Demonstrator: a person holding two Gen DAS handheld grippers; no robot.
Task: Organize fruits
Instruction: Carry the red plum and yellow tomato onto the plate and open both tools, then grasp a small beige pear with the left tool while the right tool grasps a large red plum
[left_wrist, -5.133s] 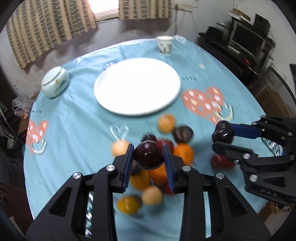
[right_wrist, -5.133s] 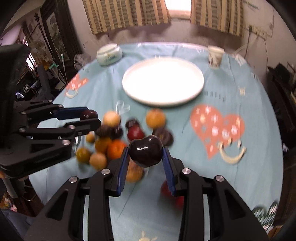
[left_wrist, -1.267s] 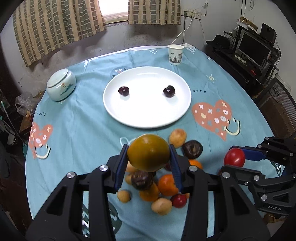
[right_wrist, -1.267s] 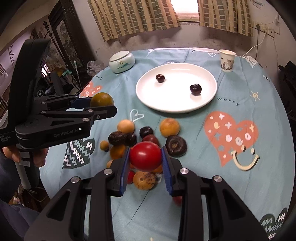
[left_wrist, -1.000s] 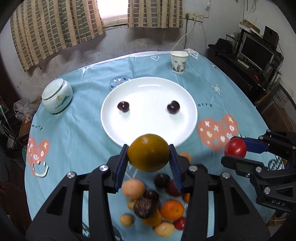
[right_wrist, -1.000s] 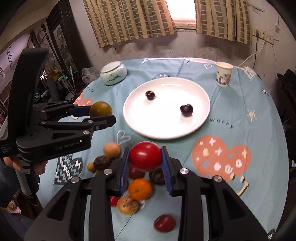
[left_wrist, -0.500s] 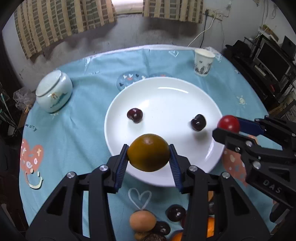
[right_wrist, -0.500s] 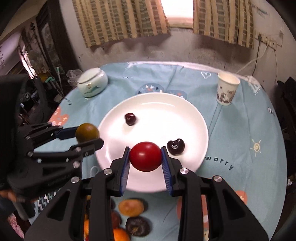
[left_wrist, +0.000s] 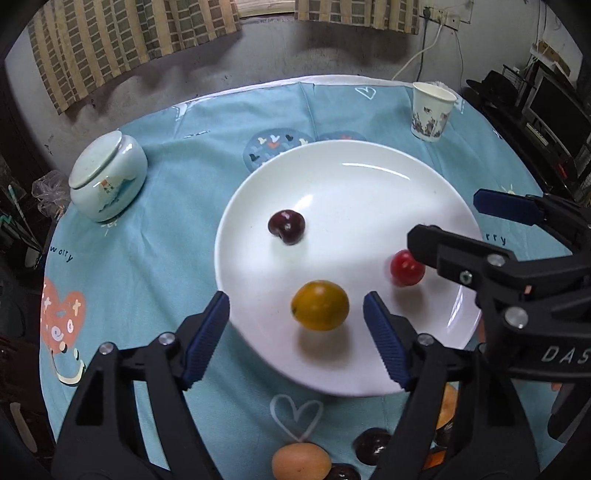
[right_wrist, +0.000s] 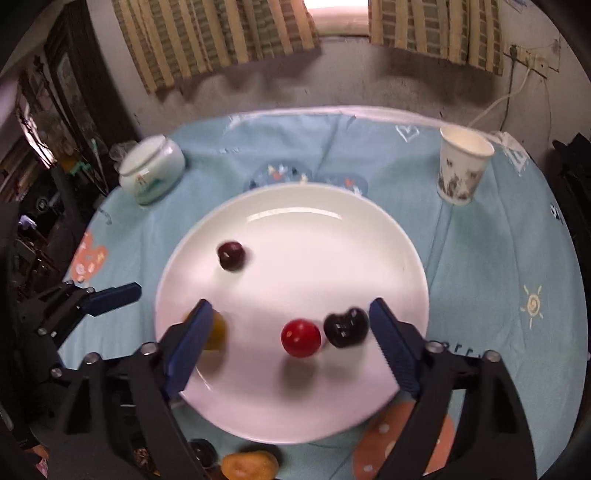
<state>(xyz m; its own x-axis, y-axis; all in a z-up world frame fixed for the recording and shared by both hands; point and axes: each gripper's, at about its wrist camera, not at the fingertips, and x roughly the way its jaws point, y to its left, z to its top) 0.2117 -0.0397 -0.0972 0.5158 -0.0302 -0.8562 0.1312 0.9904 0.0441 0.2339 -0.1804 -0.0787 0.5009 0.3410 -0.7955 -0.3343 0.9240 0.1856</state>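
Releasing step: left gripper and right gripper spread, empty; yellow fruit, red fruit near plate front edge; next, fetch another from pile.

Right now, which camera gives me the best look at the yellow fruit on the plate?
The left wrist view. There the yellow fruit lies whole and unblocked on the plate, between the open jaws of the left gripper. In the right wrist view the same fruit is blurred and half hidden behind one finger of the right gripper.
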